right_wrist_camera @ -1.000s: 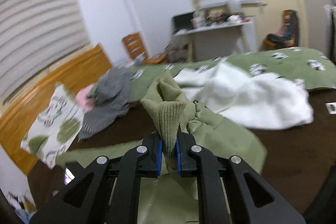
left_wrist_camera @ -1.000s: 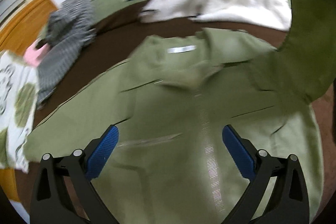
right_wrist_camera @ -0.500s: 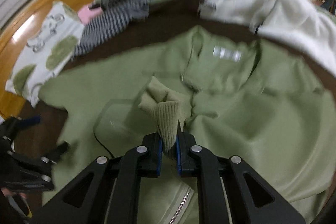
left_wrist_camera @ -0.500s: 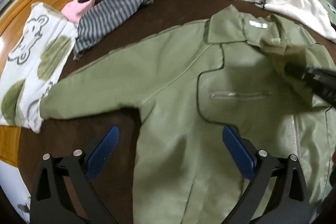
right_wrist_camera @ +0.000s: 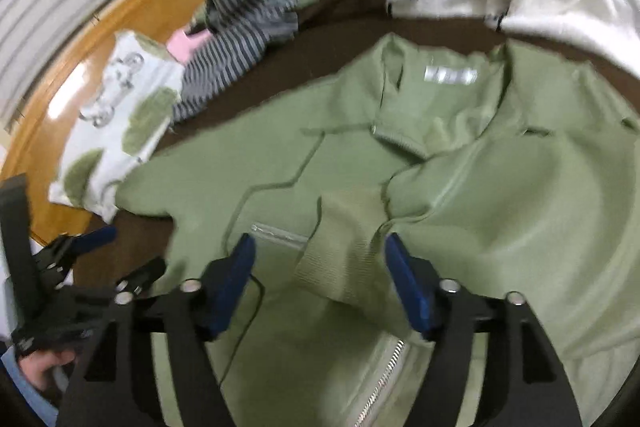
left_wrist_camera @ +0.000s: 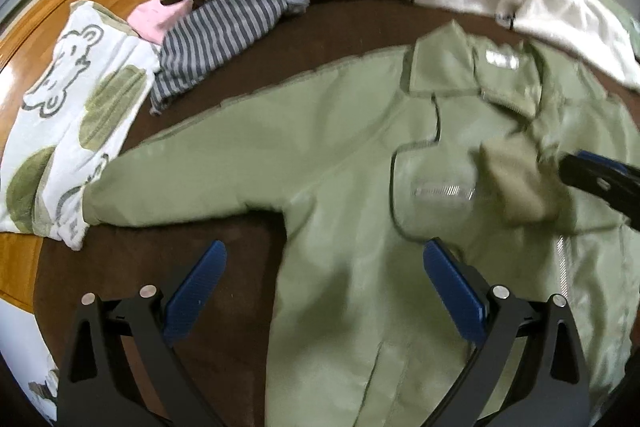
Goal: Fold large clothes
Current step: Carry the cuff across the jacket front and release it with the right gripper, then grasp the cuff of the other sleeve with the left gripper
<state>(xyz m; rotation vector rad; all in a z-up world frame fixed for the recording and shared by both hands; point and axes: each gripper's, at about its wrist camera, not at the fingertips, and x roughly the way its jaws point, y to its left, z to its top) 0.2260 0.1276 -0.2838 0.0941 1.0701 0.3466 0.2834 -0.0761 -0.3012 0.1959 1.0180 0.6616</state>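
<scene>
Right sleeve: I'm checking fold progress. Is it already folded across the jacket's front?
Yes, the sleeve lies over the jacket front, its ribbed cuff resting near the chest zipper.

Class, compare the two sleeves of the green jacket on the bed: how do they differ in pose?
The left-hand sleeve lies stretched straight out over the brown cover, its end by the bear-print pillow. The right-hand sleeve is folded across the jacket's chest. Its ribbed cuff sits near the chest zip, between the opening jaws of the right hand-held gripper, untouched. Both are the same green cloth.
</scene>
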